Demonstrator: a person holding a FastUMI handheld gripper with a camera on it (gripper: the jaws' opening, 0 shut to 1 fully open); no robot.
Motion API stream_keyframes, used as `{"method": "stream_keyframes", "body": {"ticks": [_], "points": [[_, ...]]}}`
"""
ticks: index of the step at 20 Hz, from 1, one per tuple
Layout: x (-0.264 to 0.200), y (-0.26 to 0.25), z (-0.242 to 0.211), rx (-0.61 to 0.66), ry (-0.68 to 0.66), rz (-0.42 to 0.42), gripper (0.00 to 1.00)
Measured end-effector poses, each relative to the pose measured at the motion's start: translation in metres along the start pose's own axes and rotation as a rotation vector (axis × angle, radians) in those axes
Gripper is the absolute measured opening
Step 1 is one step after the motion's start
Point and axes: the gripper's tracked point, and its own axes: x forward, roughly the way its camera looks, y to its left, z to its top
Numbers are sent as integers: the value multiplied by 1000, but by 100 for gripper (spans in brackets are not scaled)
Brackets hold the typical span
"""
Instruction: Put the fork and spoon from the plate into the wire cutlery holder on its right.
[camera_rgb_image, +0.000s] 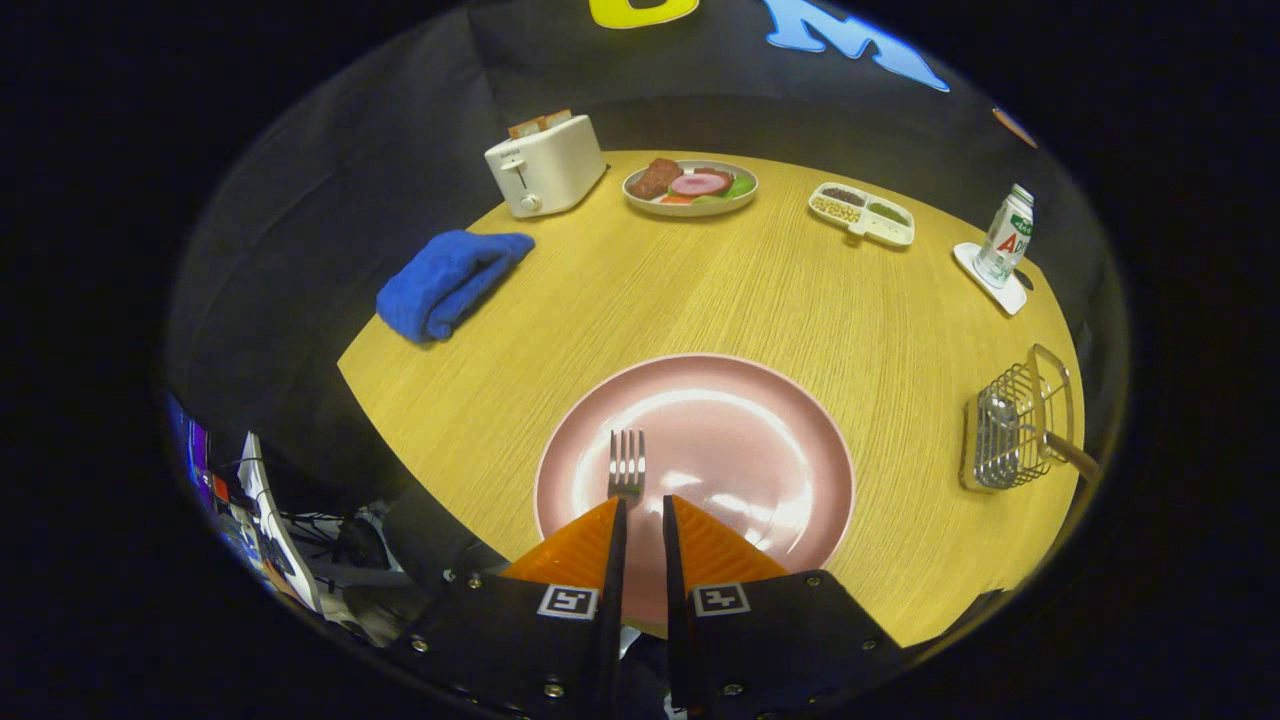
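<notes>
**Findings**

1. The fork (627, 466) is over the pink plate (760, 400). Its tines point away, just ahead of the fingertips. Its handle runs back under or between the fingers (575, 550) and is hidden.
2. The hand-held gripper (643, 505) has its 2 fingers drawn near together, with a narrow slot between them. I cannot tell whether both press on the handle, or whether the fork rests on the plate or is lifted.
3. The wire cutlery holder (1010, 430) stands on the desk (700, 290), to the right of the plate and apart from it. A rounded shiny shape inside may be the spoon, but it is too small to confirm. No spoon is seen on the bare part of the plate.

**Judgement on the step in hand**

The fork is the item being dealt with. The tines sit slightly towards the left finger, so the handle should be centred in the slot before full pressure goes on. A smooth metal handle can pivot in the grip, so it should be gripped squarely. The holder's raised rim and loop need clearance during the carry to the right. The glossy plate may slide if the fork is dragged across it.
</notes>
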Motion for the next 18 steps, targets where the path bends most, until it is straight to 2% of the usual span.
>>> {"method": "stream_keyframes", "body": {"ticks": [5,14,15,16,18], "points": [[11,10,-27,12,59,12,20],[21,6,-41,17,115,18,20],[15,2,-40,21,110,8,18],[18,4,-41,16,117,11,10],[11,1,-38,-18,110,10,10]]}}
